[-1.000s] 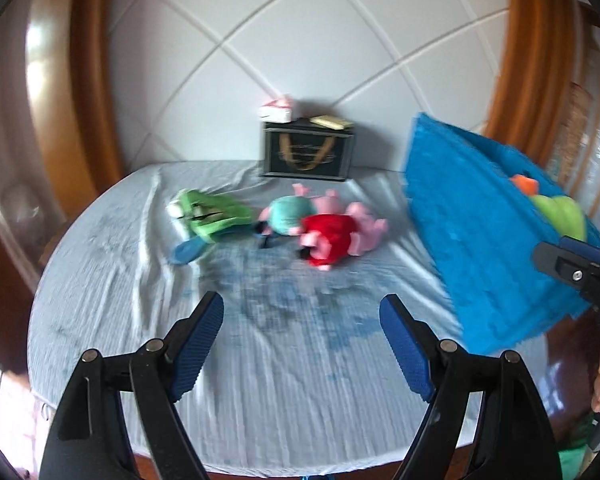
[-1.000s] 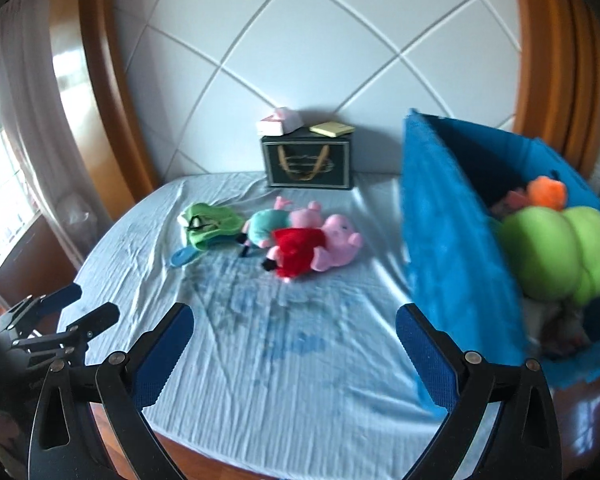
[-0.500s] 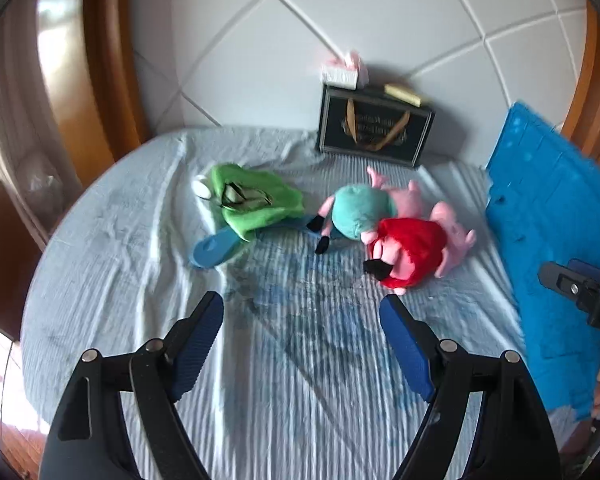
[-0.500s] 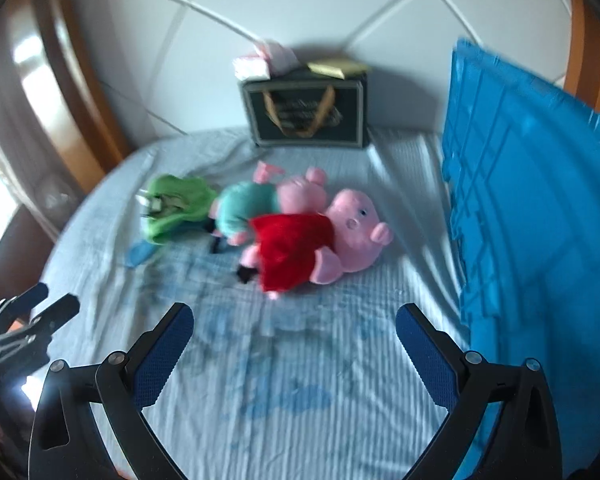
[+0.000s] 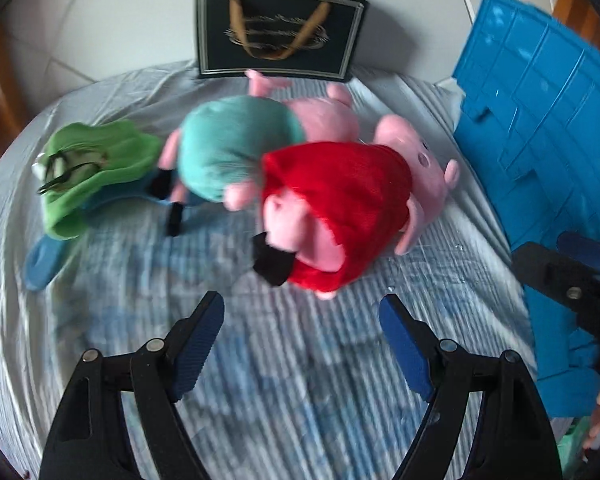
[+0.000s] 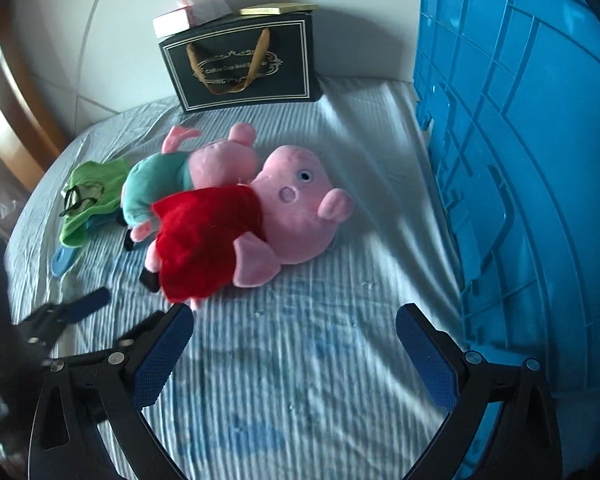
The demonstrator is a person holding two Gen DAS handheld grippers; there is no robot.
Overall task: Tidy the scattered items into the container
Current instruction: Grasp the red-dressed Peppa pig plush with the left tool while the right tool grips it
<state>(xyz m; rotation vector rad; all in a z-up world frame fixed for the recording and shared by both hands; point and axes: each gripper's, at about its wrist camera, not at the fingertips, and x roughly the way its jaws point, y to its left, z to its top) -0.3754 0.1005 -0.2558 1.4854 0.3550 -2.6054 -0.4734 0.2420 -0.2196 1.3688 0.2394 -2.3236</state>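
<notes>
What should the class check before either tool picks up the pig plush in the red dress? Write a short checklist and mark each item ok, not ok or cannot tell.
1. Left tool empty, jaws apart though just narrowing: ok.
2. Right tool open, empty: ok.
3. Red-dress pig plush between a tool's jaws: not ok, both short of it.
4. Plush free of the teal-shirt pig plush: not ok, they touch.
5. Blue crate has room: cannot tell, only its outer wall shows.
</notes>
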